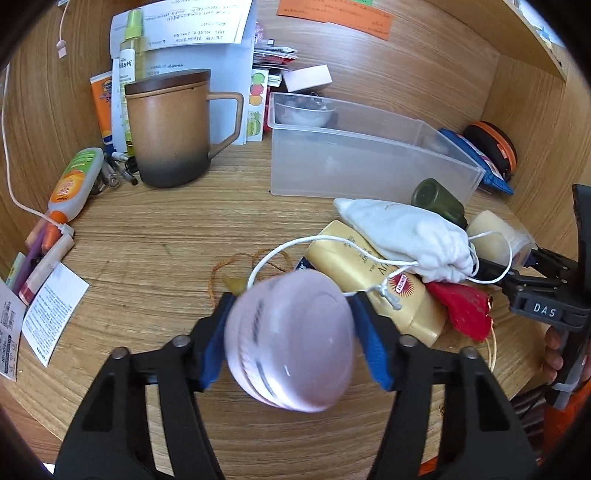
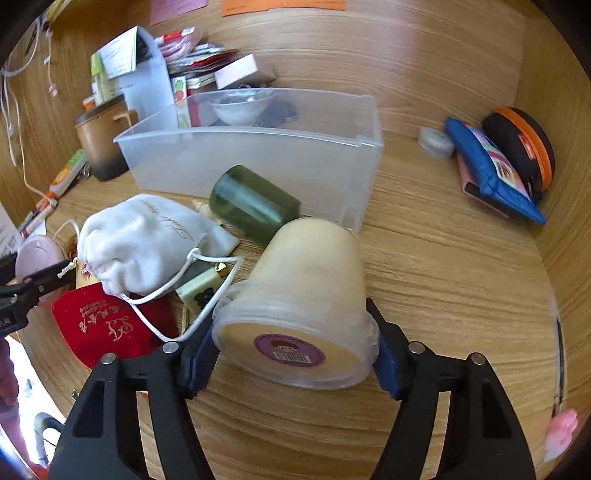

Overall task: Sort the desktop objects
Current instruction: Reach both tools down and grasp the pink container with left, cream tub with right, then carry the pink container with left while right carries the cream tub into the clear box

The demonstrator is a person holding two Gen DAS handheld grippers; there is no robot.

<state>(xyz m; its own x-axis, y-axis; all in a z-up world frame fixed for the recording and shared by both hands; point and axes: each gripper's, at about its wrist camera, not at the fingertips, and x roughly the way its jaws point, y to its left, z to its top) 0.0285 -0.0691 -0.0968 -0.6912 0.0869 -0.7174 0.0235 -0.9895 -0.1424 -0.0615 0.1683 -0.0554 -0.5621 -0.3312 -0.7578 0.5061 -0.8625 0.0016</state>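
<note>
My left gripper (image 1: 291, 336) is shut on a round pink case (image 1: 291, 339) and holds it above the wooden desk (image 1: 147, 236). My right gripper (image 2: 295, 354) is shut on a cream plastic cup (image 2: 306, 291) lying on its side. A clear plastic bin (image 2: 258, 155) stands behind, with a white bowl (image 2: 242, 105) in its far end. Beside the cup lie a white drawstring pouch (image 2: 147, 240), a dark green bottle (image 2: 255, 203), a red pouch (image 2: 99, 325) and a yellow tube (image 1: 373, 280). The right gripper also shows in the left wrist view (image 1: 517, 273).
A brown lidded mug (image 1: 170, 129) stands at the back left, with papers (image 1: 192, 33) and bottles behind it. An orange-green tube (image 1: 74, 181) and pens lie at the left. A blue pouch (image 2: 491, 173) and a black-orange case (image 2: 524, 147) sit at the back right corner.
</note>
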